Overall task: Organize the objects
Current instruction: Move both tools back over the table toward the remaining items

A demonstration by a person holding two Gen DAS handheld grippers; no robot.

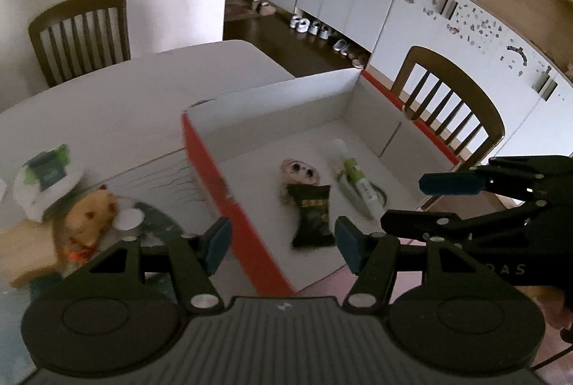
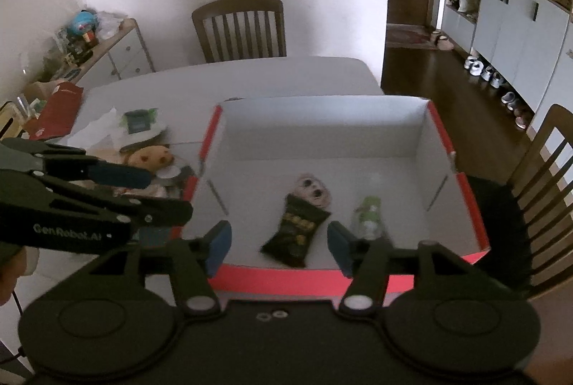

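Snack packet (image 2: 296,230) lies in box (image 2: 322,130), beyond open right tool (image 2: 279,247).

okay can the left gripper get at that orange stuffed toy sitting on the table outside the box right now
Probably yes. The left gripper is open and empty, and the orange stuffed toy lies outside the box's red wall. Nothing covers the toy, though a small white cup and a white packet crowd it.

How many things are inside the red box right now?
3: a black snack packet at the middle, a small pale figure just behind it, a green-labelled tube to their right. Nothing looks hidden.
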